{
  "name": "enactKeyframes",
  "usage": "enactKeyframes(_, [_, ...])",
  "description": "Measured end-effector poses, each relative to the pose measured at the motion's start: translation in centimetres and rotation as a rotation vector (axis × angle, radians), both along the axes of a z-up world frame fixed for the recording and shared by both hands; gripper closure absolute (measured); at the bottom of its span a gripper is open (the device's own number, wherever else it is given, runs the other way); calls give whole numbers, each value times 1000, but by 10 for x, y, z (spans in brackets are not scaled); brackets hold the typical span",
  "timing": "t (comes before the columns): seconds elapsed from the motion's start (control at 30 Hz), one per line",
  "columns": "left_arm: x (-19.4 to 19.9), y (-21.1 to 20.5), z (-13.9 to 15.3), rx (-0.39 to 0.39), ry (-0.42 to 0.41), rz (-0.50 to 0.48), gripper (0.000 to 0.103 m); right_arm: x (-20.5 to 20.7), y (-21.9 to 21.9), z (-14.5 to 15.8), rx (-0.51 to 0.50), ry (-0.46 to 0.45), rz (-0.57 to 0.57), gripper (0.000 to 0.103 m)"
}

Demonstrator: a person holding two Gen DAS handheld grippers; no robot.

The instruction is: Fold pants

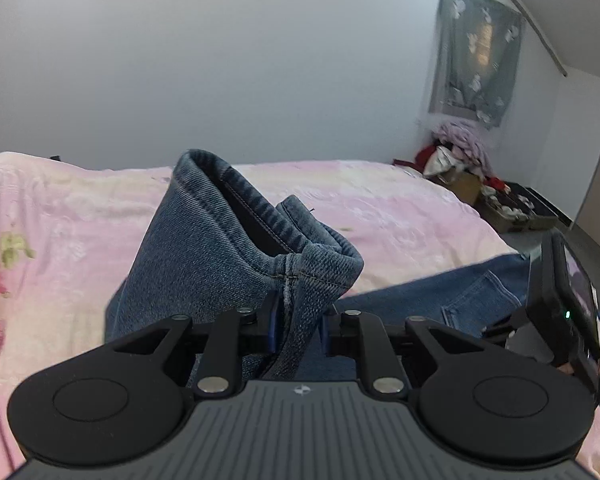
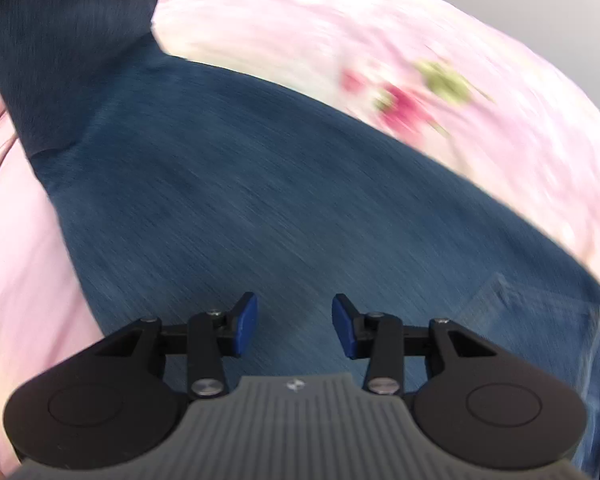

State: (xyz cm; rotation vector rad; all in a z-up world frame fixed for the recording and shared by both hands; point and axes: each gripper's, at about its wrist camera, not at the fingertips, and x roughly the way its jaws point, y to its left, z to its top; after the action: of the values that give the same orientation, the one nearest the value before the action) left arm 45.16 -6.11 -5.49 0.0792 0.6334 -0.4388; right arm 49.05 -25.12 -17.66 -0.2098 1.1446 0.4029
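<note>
At the bottom centre of the left wrist view, the left gripper (image 1: 298,330) is clamped narrow on the hem of one leg of the blue denim pants (image 1: 228,248), whose open cuff stands up just beyond the blue pads, above the pink flowered bedspread (image 1: 400,208). In the right wrist view the right gripper (image 2: 295,330) holds nothing, its blue pads (image 2: 247,326) apart over the blurred denim that fills the frame's middle. Farther off, at the left view's right edge, are a heap of clothes (image 1: 456,152) and a wall hanging (image 1: 476,52).
</note>
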Motion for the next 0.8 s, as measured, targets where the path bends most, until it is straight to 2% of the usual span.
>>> enactKeyframes(0.13, [-8, -46, -45, 52, 59, -105, 83, -13, -40, -7, 30, 32, -65, 64])
enactKeyframes(0.27, [-27, -75, -91, 178, 86, -184, 83, -23, -60, -16, 75, 42, -94, 64])
enactKeyframes(0.33, [-32, -74, -105, 183, 124, -194, 82, -27, -64, -17, 93, 34, -96, 64])
enactKeyframes(0.4, [-32, -63, -113, 149, 183, -194, 79, -30, -64, -15, 118, 33, -101, 63])
enactKeyframes(0.43, [-34, -58, -113, 119, 185, -193, 77, -30, -64, -15, 136, 35, -106, 63])
enactKeyframes(0.57, [-42, -40, -100, 5, 242, -254, 47, -32, -63, -5, 206, 32, -136, 63])
enactKeyframes(0.63, [-49, -31, -91, -54, 265, -301, 46, -24, -55, 1, 224, 9, -143, 62])
enactKeyframes(0.67, [-52, -25, -86, -57, 263, -299, 46, -23, -52, 5, 235, 2, -146, 61])
enactKeyframes(0.8, [-50, 7, -65, 14, 195, -243, 46, -11, -40, 21, 314, -14, -169, 61])
